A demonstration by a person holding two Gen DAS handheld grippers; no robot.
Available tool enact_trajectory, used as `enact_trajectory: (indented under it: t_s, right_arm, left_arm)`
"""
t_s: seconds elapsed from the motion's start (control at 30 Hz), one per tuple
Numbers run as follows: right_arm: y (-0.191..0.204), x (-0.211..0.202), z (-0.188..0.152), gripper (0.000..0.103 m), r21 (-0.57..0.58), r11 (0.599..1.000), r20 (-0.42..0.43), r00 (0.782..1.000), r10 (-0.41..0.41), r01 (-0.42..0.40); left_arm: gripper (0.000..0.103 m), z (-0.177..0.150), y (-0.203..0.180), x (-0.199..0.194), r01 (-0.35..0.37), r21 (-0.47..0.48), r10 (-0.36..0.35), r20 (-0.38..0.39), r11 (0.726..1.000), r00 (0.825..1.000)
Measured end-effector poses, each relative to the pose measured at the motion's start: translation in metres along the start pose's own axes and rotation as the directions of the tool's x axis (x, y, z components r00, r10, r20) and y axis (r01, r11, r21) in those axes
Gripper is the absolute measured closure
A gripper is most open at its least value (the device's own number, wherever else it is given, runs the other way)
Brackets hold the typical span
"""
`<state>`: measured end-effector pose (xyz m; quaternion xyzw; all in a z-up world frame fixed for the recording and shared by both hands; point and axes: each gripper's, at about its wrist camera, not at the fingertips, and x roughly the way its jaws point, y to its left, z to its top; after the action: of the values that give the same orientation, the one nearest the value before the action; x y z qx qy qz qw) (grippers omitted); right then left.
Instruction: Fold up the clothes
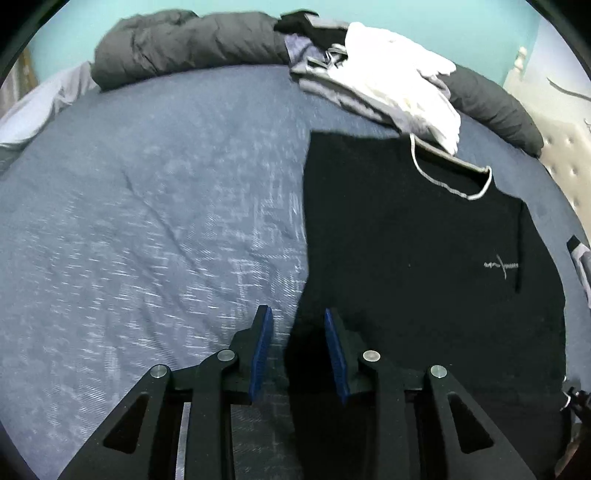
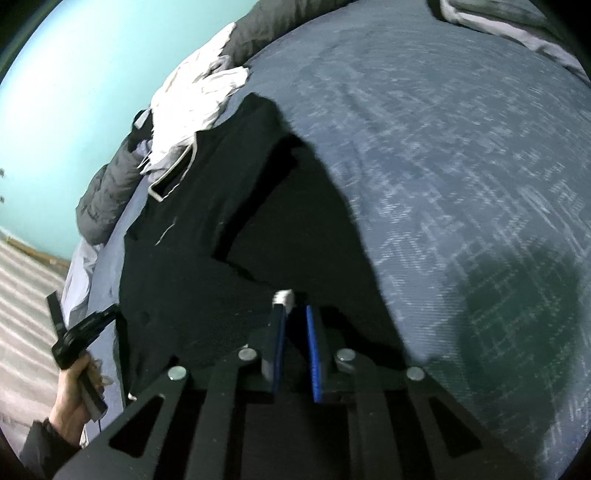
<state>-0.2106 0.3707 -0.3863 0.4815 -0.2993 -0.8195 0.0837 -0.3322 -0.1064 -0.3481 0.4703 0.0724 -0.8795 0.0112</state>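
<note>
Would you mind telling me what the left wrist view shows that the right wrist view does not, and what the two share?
Only the left wrist view shows the left hand-held gripper with its jaws open above the shirt's edge, and the tufted headboard.

Only the right wrist view shows the right hand-held gripper nearly closed around dark fabric with a white tag, a hand gripping a black handle, and the striped floor.

Both show the black T-shirt, white garment, blue bedcover and turquoise wall.

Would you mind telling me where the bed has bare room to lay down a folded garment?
The widest bare patch of blue bedspread lies left of the black T-shirt, below the grey duvet. The far edge is crowded: white and grey clothes overlap the shirt's collar.
</note>
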Motion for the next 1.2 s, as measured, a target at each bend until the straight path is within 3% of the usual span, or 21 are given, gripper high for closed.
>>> enact_trajectory:
  t_s: [0.1,0.2,0.3,0.4,0.53,0.73,0.87,1.2]
  right_arm:
    - [-0.003,-0.009,0.003,0.092,0.029,0.999,0.046,0.999,0.014,-0.015]
    - [0.010,-0.017,0.005,0.092,-0.025,0.998,0.087,0.995,0.054,-0.052]
    - [0.026,-0.011,0.002,0.092,-0.091,0.992,0.057,0.994,0.096,-0.091]
    - [0.032,0.007,-0.003,0.092,-0.104,0.991,-0.021,0.996,0.082,-0.084]
    - [0.021,0.018,-0.004,0.092,-0.051,0.997,-0.066,0.996,0.060,-0.064]
    - [0.008,0.004,0.001,0.091,0.025,0.998,-0.014,0.998,0.059,-0.059]
    - [-0.003,-0.003,0.003,0.079,0.078,0.996,0.004,0.999,0.049,-0.049]
    - [-0.018,-0.016,-0.002,0.072,0.160,0.983,0.022,0.996,0.087,-0.090]
  left_arm:
    - [0.070,-0.001,-0.001,-0.016,0.004,0.016,-0.005,0.029,1.000,1.000]
    - [0.069,-0.004,-0.009,-0.018,0.032,0.046,-0.034,0.031,0.998,0.999]
    - [0.068,-0.012,-0.017,-0.015,0.061,0.061,-0.061,-0.003,0.996,0.998]
    - [0.068,-0.025,-0.022,-0.010,0.081,0.061,-0.078,-0.046,0.995,0.996]
    - [0.067,-0.040,-0.019,-0.010,0.083,0.053,-0.079,-0.074,0.995,0.994]
    - [0.059,-0.052,-0.006,-0.040,0.108,0.004,-0.108,-0.066,0.994,0.992]
    - [0.054,-0.070,0.001,-0.064,0.117,-0.026,-0.119,-0.085,0.993,0.989]
    - [0.050,-0.127,0.010,-0.120,0.149,-0.081,-0.160,-0.154,0.985,0.975]
